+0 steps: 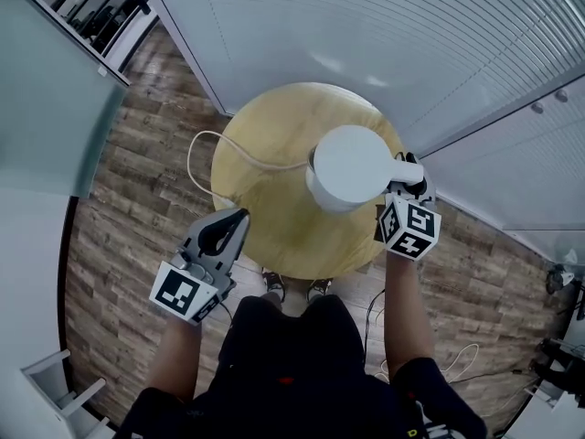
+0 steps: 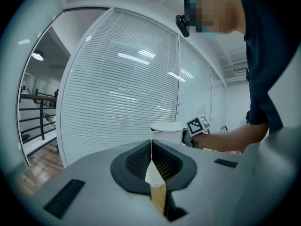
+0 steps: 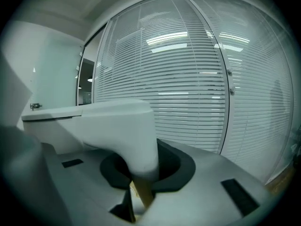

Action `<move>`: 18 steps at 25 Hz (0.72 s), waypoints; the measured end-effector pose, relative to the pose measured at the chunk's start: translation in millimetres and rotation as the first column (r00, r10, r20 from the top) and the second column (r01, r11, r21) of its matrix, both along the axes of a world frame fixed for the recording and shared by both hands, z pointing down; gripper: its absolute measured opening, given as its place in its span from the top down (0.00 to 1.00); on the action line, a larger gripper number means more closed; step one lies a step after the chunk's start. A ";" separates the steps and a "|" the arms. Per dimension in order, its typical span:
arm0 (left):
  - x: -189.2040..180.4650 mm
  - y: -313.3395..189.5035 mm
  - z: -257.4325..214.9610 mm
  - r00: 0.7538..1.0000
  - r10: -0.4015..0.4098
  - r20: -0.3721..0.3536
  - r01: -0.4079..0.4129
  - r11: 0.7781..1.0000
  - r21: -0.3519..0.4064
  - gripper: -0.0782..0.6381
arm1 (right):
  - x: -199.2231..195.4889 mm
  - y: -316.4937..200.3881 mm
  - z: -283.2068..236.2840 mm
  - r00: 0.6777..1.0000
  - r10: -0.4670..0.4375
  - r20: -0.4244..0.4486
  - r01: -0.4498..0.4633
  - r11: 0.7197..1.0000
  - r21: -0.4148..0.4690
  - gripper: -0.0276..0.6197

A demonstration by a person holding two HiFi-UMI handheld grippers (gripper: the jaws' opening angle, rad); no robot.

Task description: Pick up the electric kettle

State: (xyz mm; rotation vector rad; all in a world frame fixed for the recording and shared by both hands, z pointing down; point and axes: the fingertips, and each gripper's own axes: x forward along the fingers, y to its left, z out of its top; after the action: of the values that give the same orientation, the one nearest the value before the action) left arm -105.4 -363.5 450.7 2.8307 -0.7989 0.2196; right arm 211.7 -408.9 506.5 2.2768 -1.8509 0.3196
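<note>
Kettle (image 1: pixel 352 167), white, lid on, over the right part of the round wooden worktop (image 1: pixel 265 218), its handle (image 3: pixel 138 142) pinched in the right claw (image 1: pixel 408 181); left claw (image 1: pixel 236 221) pressed together, empty, at the worktop's near-left rim.

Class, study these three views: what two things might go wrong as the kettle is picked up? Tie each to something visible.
1. The right gripper grips the kettle only by its handle, off to one side, so the body might swing or slip.
2. A white cord runs from under the kettle across the table and over its edge; it may snag or tug.
</note>
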 end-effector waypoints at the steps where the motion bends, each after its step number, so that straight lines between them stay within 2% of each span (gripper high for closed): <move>1: -0.4 -0.3 -3.3 1.000 -0.001 -0.004 0.001 1.000 0.005 0.86 | -0.4 3.4 -5.6 1.000 -0.005 0.004 0.005 1.000 -0.002 0.85; 9: -1.3 -3.6 -36.3 0.999 -0.033 -0.028 0.035 0.997 0.063 0.86 | -9.2 33.9 -57.9 0.998 -0.068 0.019 0.068 0.998 0.000 0.84; 18: 2.8 -1.5 -91.6 0.995 -0.091 -0.049 0.097 0.985 0.143 0.86 | -26.2 74.4 -123.6 0.986 -0.164 0.022 0.164 0.986 0.032 0.84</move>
State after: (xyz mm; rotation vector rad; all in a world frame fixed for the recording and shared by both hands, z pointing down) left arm -102.5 -365.0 359.1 2.9115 -0.9742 0.0897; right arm 185.5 -334.4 382.9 2.1300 -2.0524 0.2969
